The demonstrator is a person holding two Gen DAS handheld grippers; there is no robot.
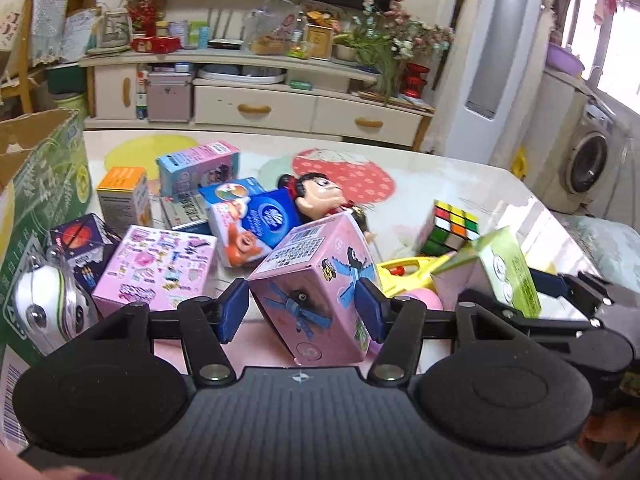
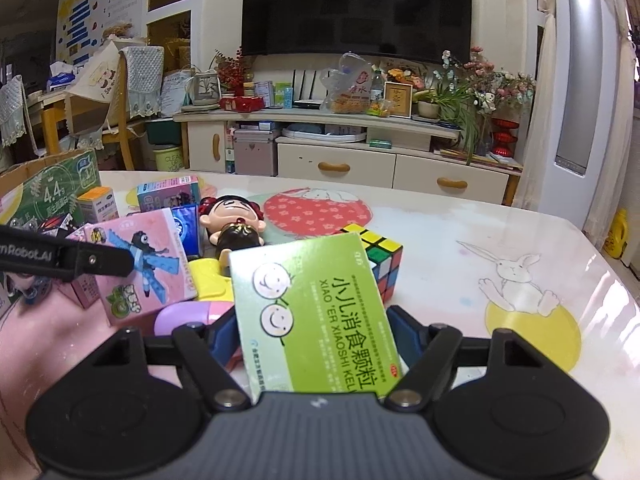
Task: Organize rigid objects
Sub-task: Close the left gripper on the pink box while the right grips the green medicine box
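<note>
Both grippers clamped on light cartons.
My left gripper (image 1: 302, 310) pinches the pink box (image 1: 316, 280) mid-frame; right gripper (image 2: 316, 334) clasps the green box (image 2: 316, 312). Thin card crushes, so I squeeze flat sides.

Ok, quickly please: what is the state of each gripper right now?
Left gripper: closed on the pink box.
Right gripper: closed on the green box.

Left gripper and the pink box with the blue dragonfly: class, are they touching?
Touching. In the left wrist view, both blue pads of the left gripper press the sides of the pink box, which sits tilted between them.
</note>
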